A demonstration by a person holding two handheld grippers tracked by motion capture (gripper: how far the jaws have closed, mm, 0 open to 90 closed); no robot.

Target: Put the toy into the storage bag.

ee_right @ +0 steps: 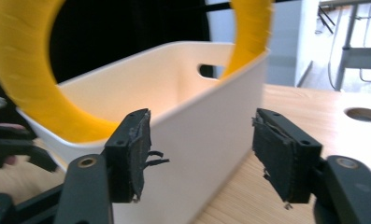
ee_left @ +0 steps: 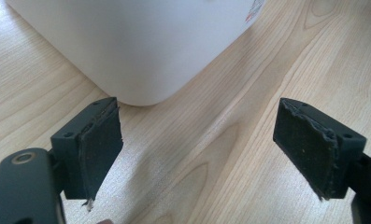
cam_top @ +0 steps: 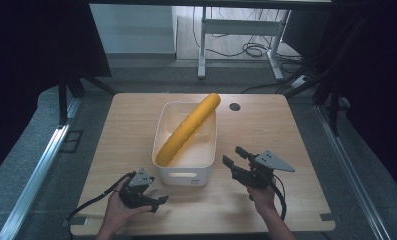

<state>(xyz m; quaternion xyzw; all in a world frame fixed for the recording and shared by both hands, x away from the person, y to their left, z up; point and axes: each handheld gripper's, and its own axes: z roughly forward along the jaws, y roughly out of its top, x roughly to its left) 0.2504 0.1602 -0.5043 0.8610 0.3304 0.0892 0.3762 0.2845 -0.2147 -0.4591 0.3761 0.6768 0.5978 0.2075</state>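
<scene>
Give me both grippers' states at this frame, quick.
Left gripper: open, holding nothing, beside the white bin's corner.
Right gripper: open, holding nothing, facing the bin with the yellow foam tube in it.

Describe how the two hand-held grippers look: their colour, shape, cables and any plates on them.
Both are black, each with two blocky jaws faced with dark, frayed rubber pads. The left hand-held gripper carries a small grey three-cornered plate on top, and a black cable trails from it across the table. The right hand-held gripper has a larger grey three-cornered plate and a black cable looping beside the wrist. No sleeves show on the forearms.
</scene>
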